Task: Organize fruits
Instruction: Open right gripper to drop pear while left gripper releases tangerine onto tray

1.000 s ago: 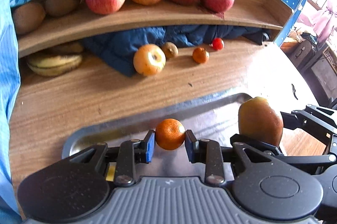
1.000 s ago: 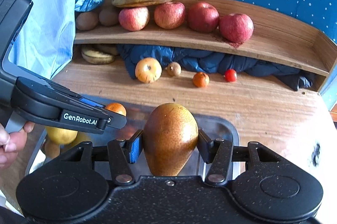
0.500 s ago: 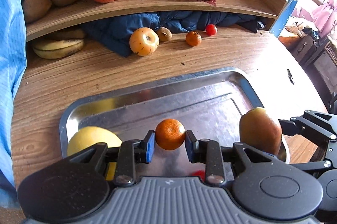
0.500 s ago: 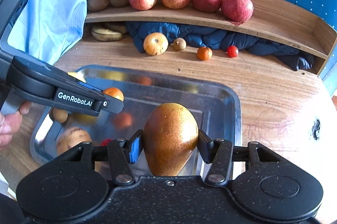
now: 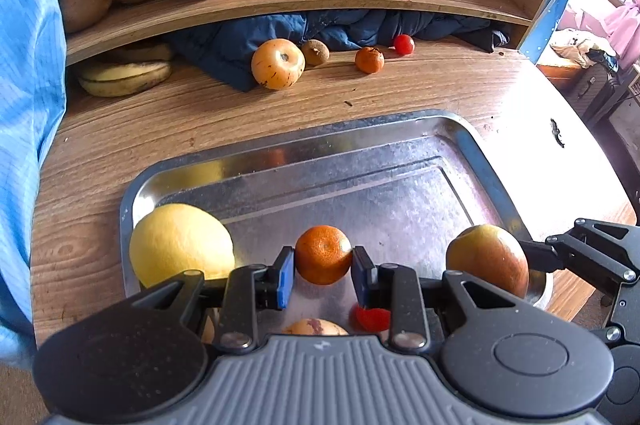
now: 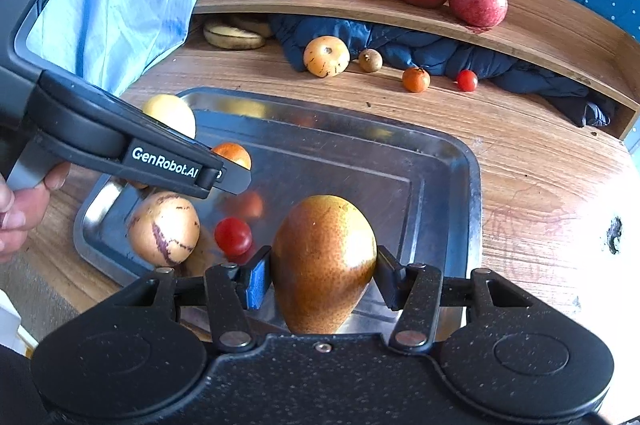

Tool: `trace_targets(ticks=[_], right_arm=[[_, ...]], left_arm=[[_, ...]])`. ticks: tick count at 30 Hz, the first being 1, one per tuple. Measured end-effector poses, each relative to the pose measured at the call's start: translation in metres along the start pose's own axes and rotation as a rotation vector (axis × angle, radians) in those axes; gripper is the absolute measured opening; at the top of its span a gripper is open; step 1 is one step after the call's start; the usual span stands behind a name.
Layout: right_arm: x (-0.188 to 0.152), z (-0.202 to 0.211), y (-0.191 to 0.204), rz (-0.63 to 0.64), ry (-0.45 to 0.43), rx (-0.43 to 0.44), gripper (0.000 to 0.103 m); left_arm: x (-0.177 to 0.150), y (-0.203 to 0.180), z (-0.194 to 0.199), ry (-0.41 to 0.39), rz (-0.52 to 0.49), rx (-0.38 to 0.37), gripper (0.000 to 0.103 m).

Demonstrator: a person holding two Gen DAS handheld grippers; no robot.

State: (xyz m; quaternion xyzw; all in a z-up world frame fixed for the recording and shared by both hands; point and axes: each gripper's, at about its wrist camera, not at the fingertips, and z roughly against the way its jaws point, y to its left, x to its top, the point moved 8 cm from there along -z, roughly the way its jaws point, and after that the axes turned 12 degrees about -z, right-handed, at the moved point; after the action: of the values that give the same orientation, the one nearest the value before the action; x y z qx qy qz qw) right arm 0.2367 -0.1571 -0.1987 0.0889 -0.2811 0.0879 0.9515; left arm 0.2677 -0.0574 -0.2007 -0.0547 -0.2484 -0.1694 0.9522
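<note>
Wooden tabletop (image 5: 168,129), fruit shelf behind: above the steel tray (image 5: 280,149), our left gripper (image 5: 323,275) clamps a small orange mandarin (image 5: 323,254), soft-skinned and light; our right gripper (image 6: 322,279) pinches a heavier, smooth russet-brown pear (image 6: 324,257) across its broad belly.

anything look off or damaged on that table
A dark chipped patch mars the wooden table right of the metal tray, and a blue quilted cloth is stuffed under the fruit shelf.
</note>
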Motion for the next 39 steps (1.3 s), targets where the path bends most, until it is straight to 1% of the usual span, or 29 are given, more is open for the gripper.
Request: trace_targets(ticks=[10, 16, 20, 27, 30, 34, 36, 38, 39], right_arm=[[-0.001, 0.001, 0.000, 0.019, 0.010, 0.003, 0.055], [-0.001, 0.000, 0.001, 0.033, 0.013, 0.017, 0.055], [0.000, -0.001, 0.003, 0.050, 0.017, 0.029, 0.055], [-0.001, 0.000, 0.003, 0.074, 0.023, 0.053, 0.055], [-0.001, 0.002, 0.002, 0.081, 0.021, 0.059, 0.055], [-0.003, 0.006, 0.002, 0.090, 0.015, 0.068, 0.055], [-0.004, 0.008, 0.002, 0.094, 0.008, 0.073, 0.056], [-0.004, 0.011, 0.002, 0.091, -0.013, 0.079, 0.056], [-0.003, 0.012, 0.003, 0.089, -0.023, 0.083, 0.056]], left_arm=[[-0.005, -0.002, 0.002, 0.023, 0.017, 0.038, 0.033], [-0.006, -0.001, 0.003, 0.034, 0.031, 0.055, 0.033], [-0.007, -0.001, 0.003, 0.055, 0.041, 0.074, 0.034], [-0.005, -0.002, 0.012, 0.035, 0.063, 0.097, 0.034], [-0.005, -0.001, 0.017, 0.021, 0.085, 0.106, 0.037], [-0.006, 0.002, 0.026, -0.003, 0.119, 0.122, 0.042], [-0.007, 0.003, 0.032, -0.020, 0.138, 0.128, 0.047], [-0.009, 0.004, 0.038, -0.041, 0.161, 0.141, 0.057], [-0.009, 0.005, 0.041, -0.051, 0.172, 0.150, 0.058]])
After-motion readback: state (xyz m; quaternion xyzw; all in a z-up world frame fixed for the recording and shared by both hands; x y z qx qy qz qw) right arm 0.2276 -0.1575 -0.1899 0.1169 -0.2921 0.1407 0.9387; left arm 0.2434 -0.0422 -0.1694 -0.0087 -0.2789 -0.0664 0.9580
